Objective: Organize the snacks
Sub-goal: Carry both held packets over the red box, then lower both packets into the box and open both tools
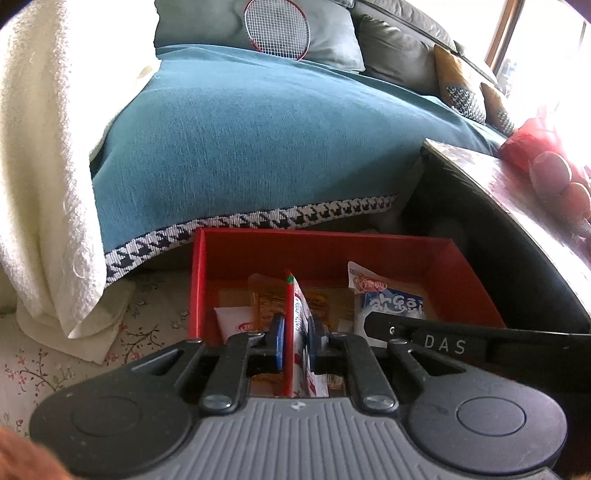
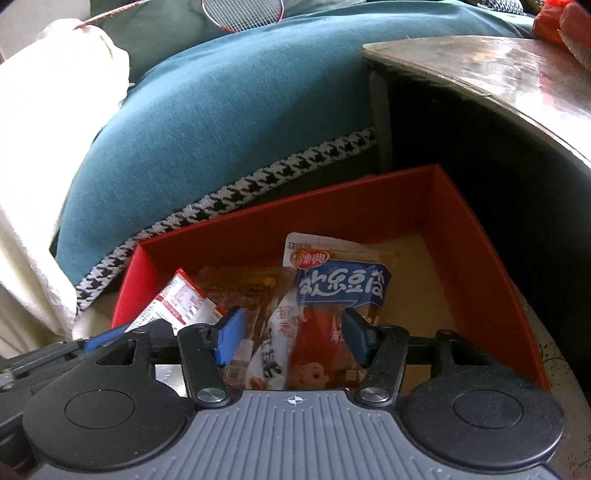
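A red box (image 1: 317, 247) holds several snack packets; it also shows in the right wrist view (image 2: 454, 229). My left gripper (image 1: 295, 339) is shut on a red and white snack packet (image 1: 295, 314) held on edge over the box; that packet shows at the left in the right wrist view (image 2: 177, 299). My right gripper (image 2: 293, 334) is open over the box, its fingers either side of a blue and white snack packet (image 2: 340, 284) that lies in the box. That packet also shows in the left wrist view (image 1: 395, 301). An orange packet (image 1: 266, 299) lies beside it.
A sofa with a teal cover (image 1: 258, 129) stands behind the box. A white towel (image 1: 40, 166) hangs at the left. A dark table (image 2: 498, 70) overhangs at the right with red items (image 1: 554, 173) on it. A badminton racket (image 1: 277, 27) lies on a cushion.
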The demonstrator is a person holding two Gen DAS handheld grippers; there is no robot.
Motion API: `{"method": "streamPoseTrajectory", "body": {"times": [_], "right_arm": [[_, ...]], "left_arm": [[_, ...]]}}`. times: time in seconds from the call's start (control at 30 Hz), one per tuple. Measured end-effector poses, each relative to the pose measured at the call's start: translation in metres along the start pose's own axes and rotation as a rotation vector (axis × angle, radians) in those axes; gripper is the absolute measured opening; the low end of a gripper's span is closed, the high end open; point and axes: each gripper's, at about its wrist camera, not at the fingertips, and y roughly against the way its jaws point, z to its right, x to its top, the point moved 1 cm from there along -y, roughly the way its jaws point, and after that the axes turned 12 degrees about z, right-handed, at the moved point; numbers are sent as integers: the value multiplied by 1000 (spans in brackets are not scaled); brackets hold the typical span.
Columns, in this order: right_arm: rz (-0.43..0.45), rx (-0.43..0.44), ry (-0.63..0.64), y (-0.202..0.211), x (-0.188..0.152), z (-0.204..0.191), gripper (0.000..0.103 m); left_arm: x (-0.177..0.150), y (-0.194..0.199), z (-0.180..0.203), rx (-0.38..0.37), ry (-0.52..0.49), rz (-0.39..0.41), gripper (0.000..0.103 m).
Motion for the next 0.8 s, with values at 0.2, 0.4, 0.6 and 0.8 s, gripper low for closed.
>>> {"method": "streamPoseTrajectory", "body": {"times": [0.2, 0.4, 0.6, 0.8], "right_arm": [[1, -9, 5, 0, 1, 0, 73], [3, -23, 3, 1, 2, 0, 73], [27, -37, -2, 15, 4, -2, 75], [39, -49, -12, 29, 4, -2, 78]], "left_arm": [[-1, 0, -1, 4, 0, -7, 10], [2, 0, 1, 10, -17, -1, 16], [3, 6, 1, 17, -13, 7, 22], [6, 21, 2, 27, -30, 39, 31]]}}
